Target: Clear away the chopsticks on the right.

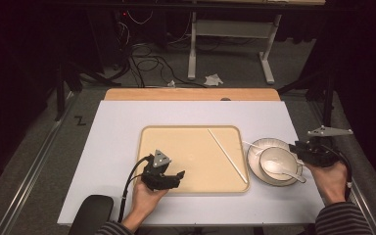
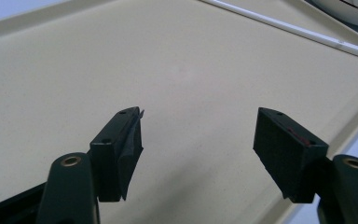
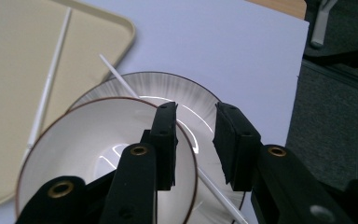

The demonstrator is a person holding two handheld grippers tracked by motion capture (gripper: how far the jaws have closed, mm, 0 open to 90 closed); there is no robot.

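Observation:
A beige tray (image 1: 191,147) lies mid-table with one white chopstick (image 1: 227,155) slanting along its right side. Right of it a white plate (image 1: 274,142) carries a white bowl (image 1: 270,155) holding a white spoon (image 1: 281,169); a second chopstick (image 1: 250,145) pokes out at the plate's left. My left gripper (image 1: 176,177) hovers open over the tray's near-left part, jaws wide over bare tray (image 2: 177,70). My right gripper (image 1: 296,148) is at the plate's right edge. Its jaws (image 3: 196,109) stand apart above the bowl (image 3: 88,140) rim and plate (image 3: 168,86), gripping nothing.
A white board (image 1: 117,127) covers the table; a wooden edge (image 1: 191,94) shows at the back. A black rounded object (image 1: 90,213) sits at the front left corner. Cables and a white stand's legs (image 1: 192,54) are on the floor behind.

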